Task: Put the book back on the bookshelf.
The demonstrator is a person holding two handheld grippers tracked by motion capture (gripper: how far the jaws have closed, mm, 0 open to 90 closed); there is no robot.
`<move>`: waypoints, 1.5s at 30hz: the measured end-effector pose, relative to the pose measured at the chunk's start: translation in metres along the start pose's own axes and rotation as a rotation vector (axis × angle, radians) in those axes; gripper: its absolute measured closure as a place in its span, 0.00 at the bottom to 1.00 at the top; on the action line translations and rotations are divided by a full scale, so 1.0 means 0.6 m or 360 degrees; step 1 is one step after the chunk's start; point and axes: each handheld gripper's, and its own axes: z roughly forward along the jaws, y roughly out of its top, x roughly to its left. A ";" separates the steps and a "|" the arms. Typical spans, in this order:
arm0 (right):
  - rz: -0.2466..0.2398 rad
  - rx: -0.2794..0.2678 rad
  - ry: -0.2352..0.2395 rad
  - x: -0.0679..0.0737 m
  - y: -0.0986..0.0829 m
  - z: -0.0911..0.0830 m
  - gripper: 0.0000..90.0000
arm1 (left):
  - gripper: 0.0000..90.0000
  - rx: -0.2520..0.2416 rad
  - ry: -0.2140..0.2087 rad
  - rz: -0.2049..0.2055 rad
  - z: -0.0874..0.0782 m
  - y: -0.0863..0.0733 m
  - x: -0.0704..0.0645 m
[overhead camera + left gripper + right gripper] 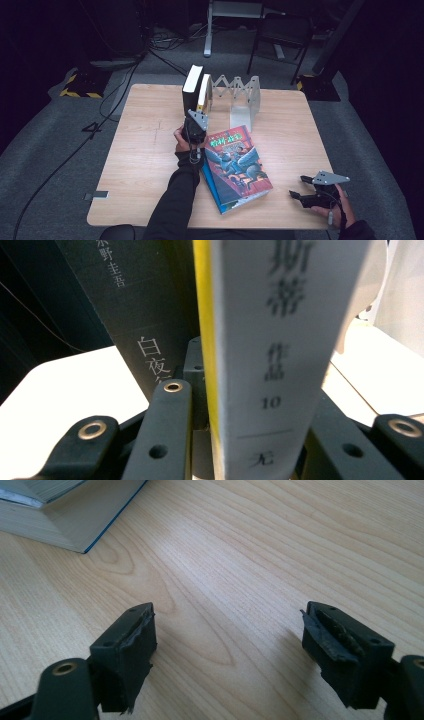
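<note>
Gripping: we have the left tool [195, 128] clamped on the spine of the thin white-and-yellow paperback book [204, 93], jaws on either side of it in the left gripper view.
White book position: we see it upright at the far side of the light wooden table [145, 155], touching the thick black hardcover book [192, 88] on its left.
Spine detail: we read grey printed characters and a "10" on the white spine [280, 355]; a yellow strip runs along its left edge.
Black book: also upright, pale characters on its spine [145, 315].
Bookend: we see a folding silver metal rack [240, 97] just right of the white book.
Right tool [305, 192]: we see it low over the table's near right corner, jaws spread wide with bare wood between them.
Flat stack: colourful illustrated hardcover book [235, 162] lies on a blue-edged book [212, 187] between the two tools, touching neither.
</note>
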 end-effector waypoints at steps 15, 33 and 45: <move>0.0003 0.0000 0.0000 0.001 -0.001 -0.001 0.24 | 0.77 -0.0066 -0.0069 -0.0140 0.024 -0.001 -0.006; 0.0007 0.0001 0.0002 0.000 -0.001 -0.001 0.24 | 0.57 -0.0007 -0.0397 -0.0169 -0.017 -0.033 0.034; 0.0004 0.0001 0.0003 0.000 -0.001 -0.001 0.24 | 0.77 -0.0013 -0.0525 -0.0123 -0.036 -0.064 0.040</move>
